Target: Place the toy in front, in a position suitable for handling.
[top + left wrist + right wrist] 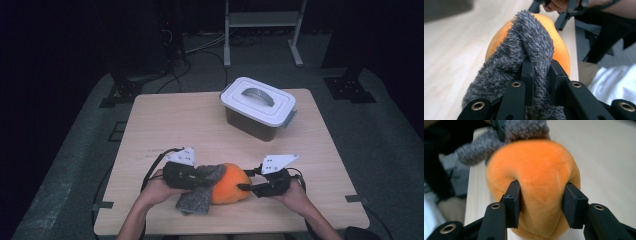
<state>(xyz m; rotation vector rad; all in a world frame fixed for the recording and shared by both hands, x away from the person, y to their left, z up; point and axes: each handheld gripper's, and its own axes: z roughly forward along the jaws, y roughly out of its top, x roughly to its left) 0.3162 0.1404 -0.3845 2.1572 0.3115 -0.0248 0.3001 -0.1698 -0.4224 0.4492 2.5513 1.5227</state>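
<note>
Near the front edge of the smooth wooden table (150, 125), the left hand-held gripper (540, 70) pinches a fuzzy grey sock (524, 57) tight. The right hand-held gripper (541, 197) squeezes the rounded orange plush (534, 170), denting its soft pile.

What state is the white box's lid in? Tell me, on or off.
On. The lid sits flat on the dark box, its grey handle lying down. Whether the side clips are latched cannot be told.

Wooden table (165, 125), lidded box (258, 107), orange plush (231, 190), grey sock (197, 197)
</note>
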